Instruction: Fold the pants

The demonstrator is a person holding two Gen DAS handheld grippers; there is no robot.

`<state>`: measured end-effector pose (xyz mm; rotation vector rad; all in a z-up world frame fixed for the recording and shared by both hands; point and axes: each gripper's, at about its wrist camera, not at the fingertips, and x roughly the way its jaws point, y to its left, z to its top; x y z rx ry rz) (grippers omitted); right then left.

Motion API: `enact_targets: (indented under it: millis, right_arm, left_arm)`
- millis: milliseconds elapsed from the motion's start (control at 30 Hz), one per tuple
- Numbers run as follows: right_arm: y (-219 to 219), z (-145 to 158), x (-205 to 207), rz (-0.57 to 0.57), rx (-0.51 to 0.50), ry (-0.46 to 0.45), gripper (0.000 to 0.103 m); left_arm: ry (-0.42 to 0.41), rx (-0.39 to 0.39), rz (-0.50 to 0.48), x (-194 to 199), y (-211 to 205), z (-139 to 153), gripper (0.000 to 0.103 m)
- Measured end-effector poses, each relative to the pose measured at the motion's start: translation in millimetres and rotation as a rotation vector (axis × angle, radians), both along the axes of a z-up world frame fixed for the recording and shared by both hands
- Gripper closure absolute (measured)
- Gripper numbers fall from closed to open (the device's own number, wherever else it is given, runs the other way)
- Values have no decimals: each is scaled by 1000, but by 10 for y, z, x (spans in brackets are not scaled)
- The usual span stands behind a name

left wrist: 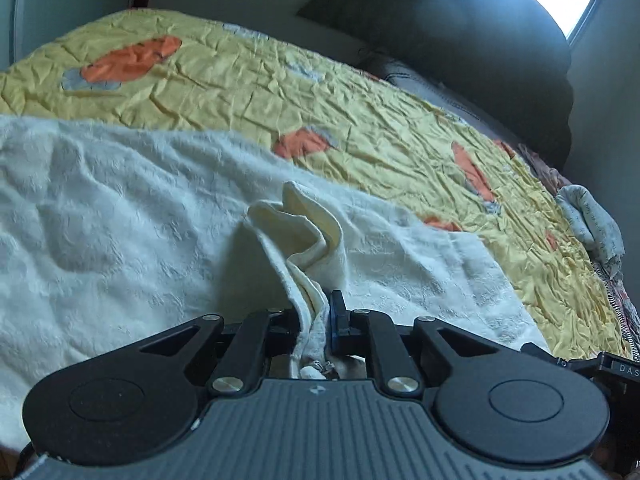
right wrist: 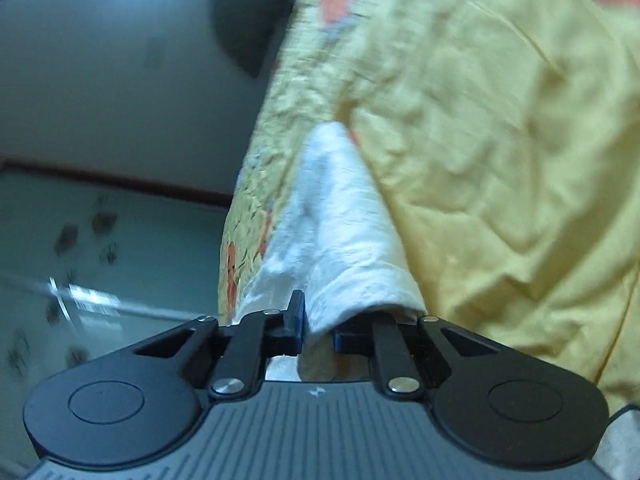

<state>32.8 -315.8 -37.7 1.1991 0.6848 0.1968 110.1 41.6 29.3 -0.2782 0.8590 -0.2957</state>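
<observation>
Bunched between the clamped left gripper (left wrist: 314,322) jaws sits a pants (left wrist: 160,216) edge; ahead, cloth spreads over the bed (left wrist: 240,80). Right gripper (right wrist: 316,326) pinches another end (thinly), which could slip if pulled hard.

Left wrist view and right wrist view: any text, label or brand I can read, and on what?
"DAS", cut off by the frame edge, on the black block at the right edge of the left wrist view.
A small logo, no letters, on each gripper's grey ribbed body.
Right wrist view: a white label on the floor, too blurred to read.
</observation>
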Motion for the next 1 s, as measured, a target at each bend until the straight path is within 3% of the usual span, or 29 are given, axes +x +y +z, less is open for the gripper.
enact_targets:
  millis: [67,100,167,200,367,433,500,600,667,767,867,967,1000]
  right_arm:
    - [12,6,29,21,-44,-4,90]
    - [5,-75,62,23,-46,39,90]
    - [-17,-249,80,37,10,95,91]
    - [-32,-272,41,32,27,84,91]
    - [-80,-122,-81,116,-14,94,85]
    - [-141,11,-194,199,-51,76,60]
    - [-219,223,-355,252,-125,12,45]
    - [-386,605,-357,216,-244,-117,42]
    - [-485,749,-97,152,-243,-178,28]
    - [-479,755,499,116,-172,-199,25]
    - [-346,472,1158,142,-103,-71,25]
    - [-167,217,1532,200,-151,18,26]
    - [-126,173,1598,218,-175,24,26]
  left_arm:
    - [46,-5,2,32,21,-125,89]
    - [69,-23,10,43,54,-218,89]
    - [62,-41,15,21,85,-212,89]
    - [60,-47,15,13,96,-192,82]
    - [18,-21,37,-77,284,-56,72]
    - [-1,-47,68,-127,458,37,70]
    - [-29,-113,111,-168,631,177,70]
    - [-143,-218,102,-171,661,439,70]
    - [-207,-224,43,-101,430,551,63]
    - [-225,-131,-38,73,-101,440,59]
    - [-146,-42,-37,259,-448,102,59]
    - [-104,9,42,346,-401,-170,59]
    - [-101,-13,57,366,-324,-228,59]
